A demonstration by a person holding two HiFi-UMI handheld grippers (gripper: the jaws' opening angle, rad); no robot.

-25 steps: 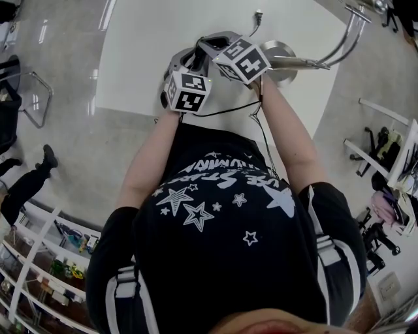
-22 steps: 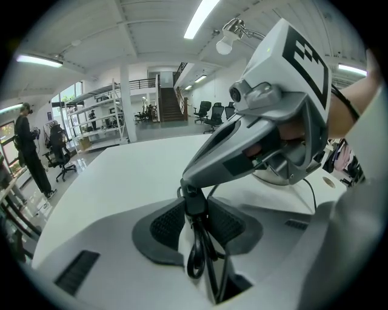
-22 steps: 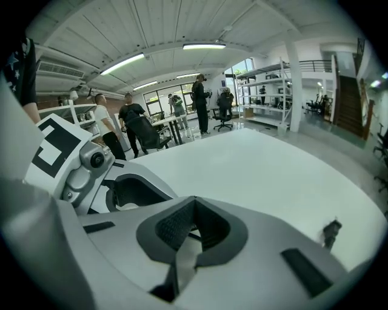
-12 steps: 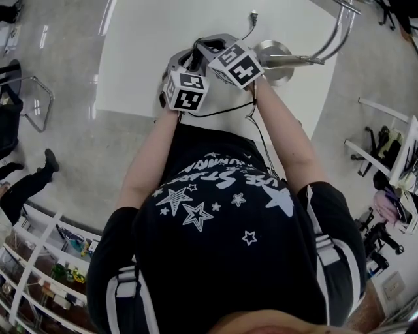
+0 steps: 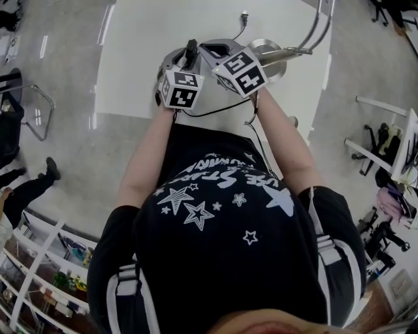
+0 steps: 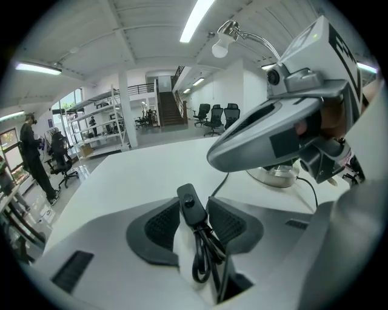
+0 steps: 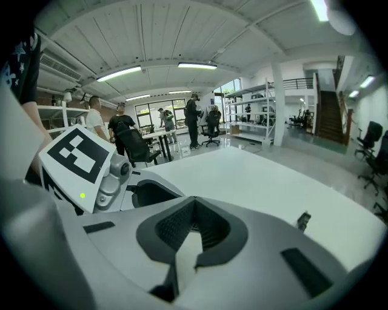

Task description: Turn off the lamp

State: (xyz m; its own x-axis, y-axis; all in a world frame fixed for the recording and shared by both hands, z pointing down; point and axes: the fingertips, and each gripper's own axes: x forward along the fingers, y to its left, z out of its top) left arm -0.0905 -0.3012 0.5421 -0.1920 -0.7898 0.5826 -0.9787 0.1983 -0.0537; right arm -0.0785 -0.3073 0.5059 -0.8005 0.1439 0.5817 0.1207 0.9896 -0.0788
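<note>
My left gripper [image 6: 195, 213] is shut on the lamp cord's black inline switch [image 6: 188, 201], which stands upright between the pads with a loop of cord hanging below it. In the head view the switch [image 5: 191, 49] pokes up from the left gripper [image 5: 185, 60] over the white table. My right gripper [image 5: 210, 48] hovers close beside it on the right, also seen large in the left gripper view [image 6: 285, 130]. Its jaws [image 7: 191, 209] are shut with nothing between them. The chrome lamp has a round base [image 5: 273, 53] and a curved arm to its bulb head [image 6: 219, 46]; I cannot tell whether it is lit.
The white table [image 5: 150, 45] spreads left of and beyond the grippers. The cord's plug end [image 5: 243, 15] lies near the far edge. A chair [image 5: 29, 98] stands on the floor at left. People stand and sit by distant desks [image 7: 194, 118].
The right gripper has lifted a little and drawn back from the lamp base. The left gripper has kept still with the switch in it.
</note>
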